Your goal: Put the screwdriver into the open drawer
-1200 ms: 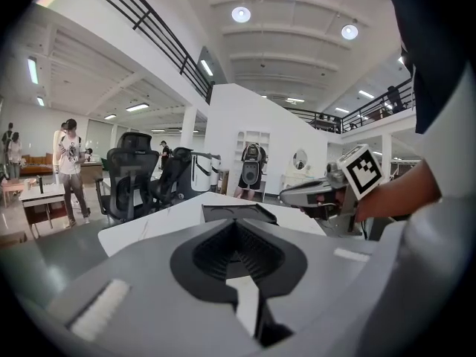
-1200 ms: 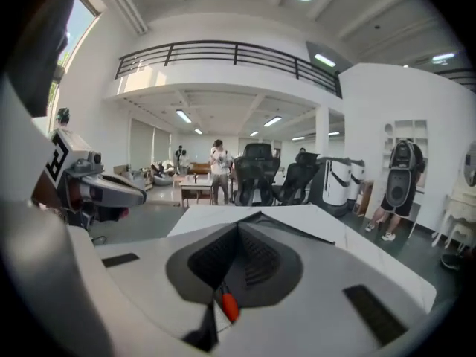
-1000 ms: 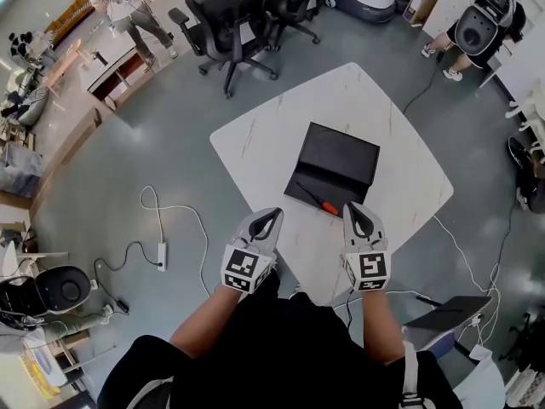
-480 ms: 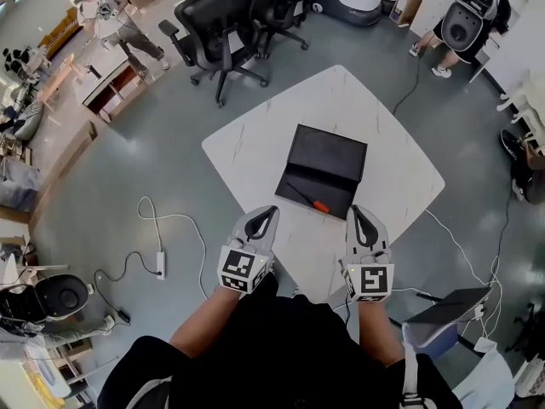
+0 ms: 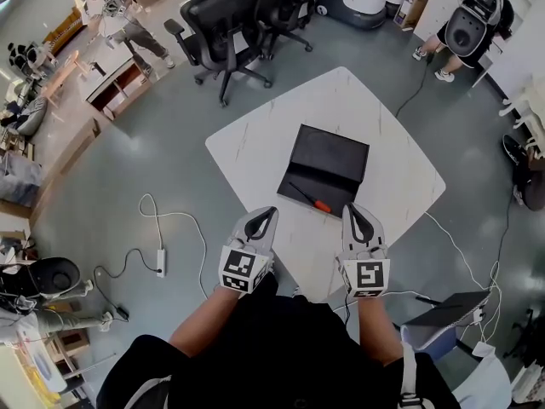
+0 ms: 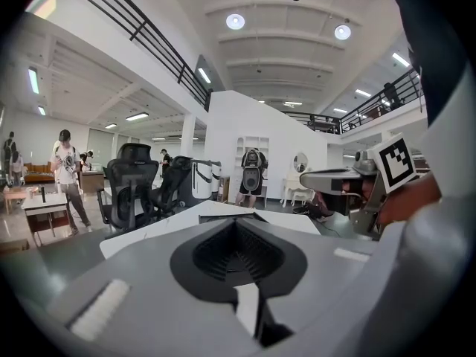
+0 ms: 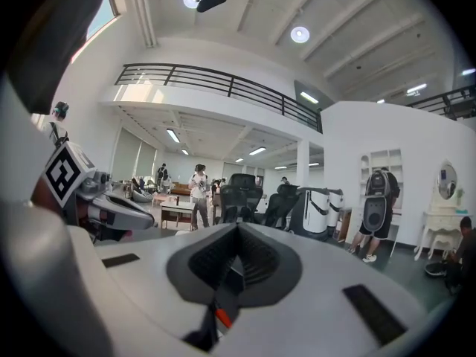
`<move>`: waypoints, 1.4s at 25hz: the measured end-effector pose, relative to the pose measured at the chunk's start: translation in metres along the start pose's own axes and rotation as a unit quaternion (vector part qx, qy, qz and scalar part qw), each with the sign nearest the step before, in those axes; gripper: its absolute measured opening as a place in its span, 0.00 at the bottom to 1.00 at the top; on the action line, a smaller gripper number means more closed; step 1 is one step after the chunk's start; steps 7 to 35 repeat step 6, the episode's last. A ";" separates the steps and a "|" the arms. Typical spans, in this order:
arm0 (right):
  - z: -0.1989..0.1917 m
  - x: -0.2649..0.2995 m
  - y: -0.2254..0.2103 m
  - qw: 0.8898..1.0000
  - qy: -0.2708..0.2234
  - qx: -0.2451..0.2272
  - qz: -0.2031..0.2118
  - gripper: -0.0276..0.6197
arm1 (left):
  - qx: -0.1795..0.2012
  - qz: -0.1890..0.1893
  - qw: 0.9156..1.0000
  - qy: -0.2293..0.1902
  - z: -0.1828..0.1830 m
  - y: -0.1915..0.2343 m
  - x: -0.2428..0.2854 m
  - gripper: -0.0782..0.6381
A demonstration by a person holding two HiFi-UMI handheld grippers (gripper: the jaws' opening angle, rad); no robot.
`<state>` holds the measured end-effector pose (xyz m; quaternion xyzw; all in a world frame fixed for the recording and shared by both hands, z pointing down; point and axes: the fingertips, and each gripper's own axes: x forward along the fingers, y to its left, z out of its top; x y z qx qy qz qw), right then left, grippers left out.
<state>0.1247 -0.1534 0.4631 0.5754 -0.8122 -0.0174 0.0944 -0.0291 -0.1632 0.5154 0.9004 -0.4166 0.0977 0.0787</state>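
Note:
A screwdriver point(image 5: 311, 198) with a black shaft and a red handle lies slantwise on the front part of the flat black drawer unit point(image 5: 332, 156), in the middle of the white table point(image 5: 255, 143). Its handle is near the unit's front edge. My left gripper point(image 5: 265, 215) hovers over the table's near edge, left of the screwdriver, jaws shut and empty. My right gripper point(image 5: 352, 211) is level with it, just right of the handle, also shut and empty. In the right gripper view a bit of the red handle point(image 7: 222, 318) shows through the slit between the jaws.
Black office chairs point(image 5: 226, 20) stand beyond the table's far side. A white cable and power strip point(image 5: 160, 254) lie on the floor at left. People stand at far left point(image 5: 115, 11) and far right point(image 5: 473, 24). A laptop point(image 5: 456, 309) sits low at right.
The head view has shifted a little. Both grippers stay shut near the table's front edge and the screwdriver has not moved on the drawer unit.

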 end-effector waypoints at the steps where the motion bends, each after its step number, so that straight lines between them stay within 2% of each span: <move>1: 0.001 0.001 0.000 1.000 -0.001 -0.002 0.002 0.05 | -0.001 0.002 1.000 0.000 0.000 0.000 -0.001 0.12; 35: -0.002 -0.002 -0.004 1.000 -0.001 0.005 -0.002 0.05 | -0.004 0.007 1.000 0.000 0.000 -0.006 -0.004 0.12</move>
